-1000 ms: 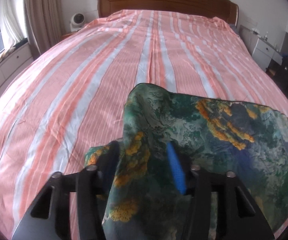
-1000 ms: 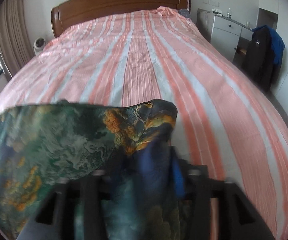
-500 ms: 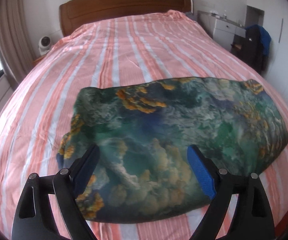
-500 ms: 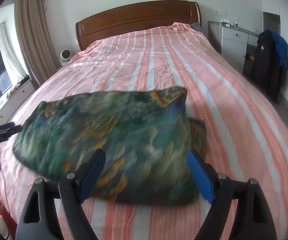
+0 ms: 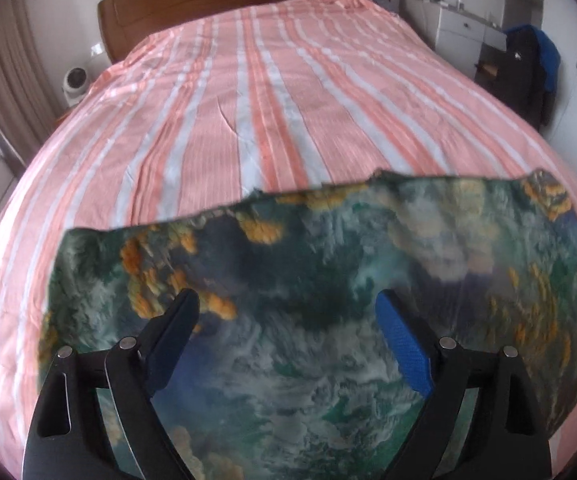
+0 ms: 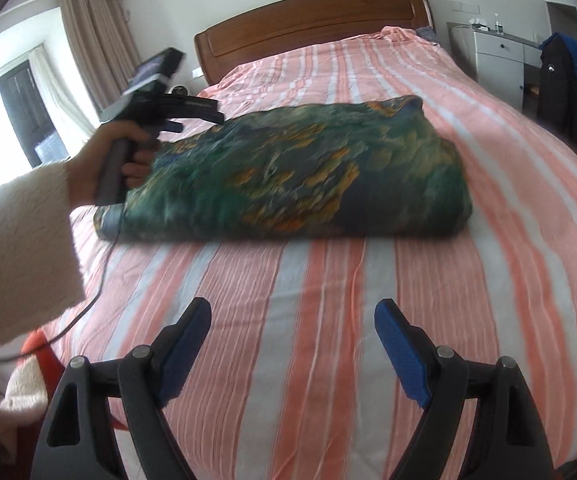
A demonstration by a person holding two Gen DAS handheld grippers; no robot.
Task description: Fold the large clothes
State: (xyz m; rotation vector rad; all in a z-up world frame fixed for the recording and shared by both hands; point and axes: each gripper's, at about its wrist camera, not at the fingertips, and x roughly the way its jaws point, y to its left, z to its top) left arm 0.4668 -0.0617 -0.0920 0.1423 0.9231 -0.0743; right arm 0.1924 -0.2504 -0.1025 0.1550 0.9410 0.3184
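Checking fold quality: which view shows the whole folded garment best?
The right wrist view: the garment lies whole on the bed, all edges visible. The left wrist view is too close; the garment fills the lower frame, its near edge cut off.

smooth printed cloth garment (image 6: pixel 288 184), glossy wooden headboard (image 6: pixel 308 20)

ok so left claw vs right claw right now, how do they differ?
The left claw hovers directly over the folded green printed cloth, while the right claw sits back over bare striped bedsheet, with the cloth farther up the bed. The left claw, with the hand gripping its handle, shows in the right wrist view; the right claw shows only in its own view. Shared: both have their jaws wide open and hold nothing.
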